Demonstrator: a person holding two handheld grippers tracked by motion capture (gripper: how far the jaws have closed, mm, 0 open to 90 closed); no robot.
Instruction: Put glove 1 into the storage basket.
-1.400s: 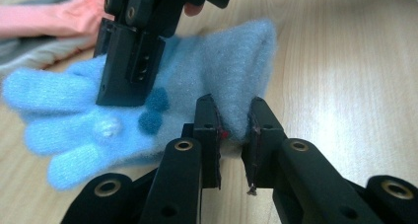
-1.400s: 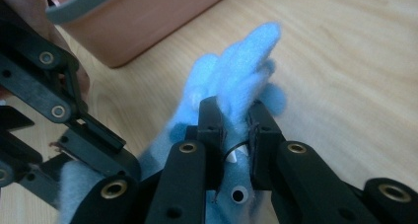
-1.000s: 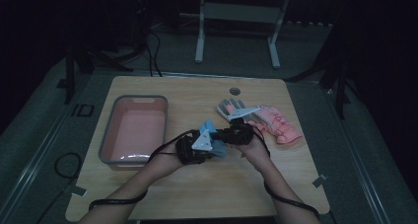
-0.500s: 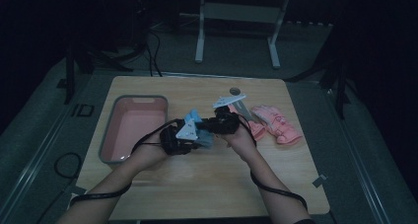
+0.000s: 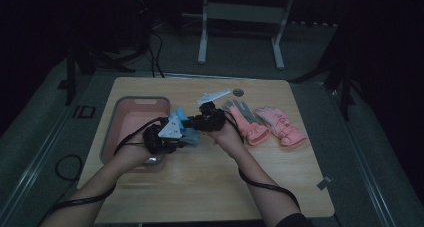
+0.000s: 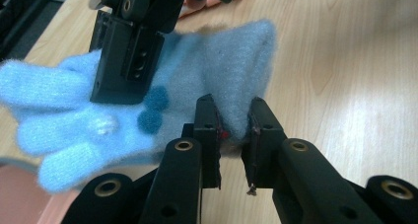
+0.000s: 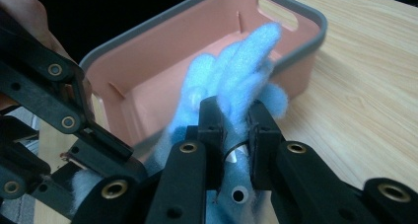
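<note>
A fluffy light blue glove [image 6: 222, 61] with darker blue dots hangs between my two grippers above the table. My left gripper [image 6: 234, 128] is shut on its cuff edge. My right gripper [image 7: 235, 116] is shut on the glove [image 7: 241, 61] near its fingers, and its black jaws also cross the glove at the top of the left gripper view. In the high view both grippers, left [image 5: 184, 137] and right [image 5: 194, 123], hold the glove [image 5: 181, 116] just right of the pink bin [image 5: 134, 103]. The bin [image 7: 296, 17] lies right behind the glove in the right gripper view.
Two pink gloves [image 5: 247, 127] [image 5: 281, 126] lie side by side on the wooden table [image 5: 215, 187] to the right of my hands. A small round disc [image 5: 238, 92] sits near the far edge. Cables trail from both grippers.
Both hands have carried the blue glove leftward and slightly up, from beside the pink gloves to the bin's right edge. Both grips are unchanged.
</note>
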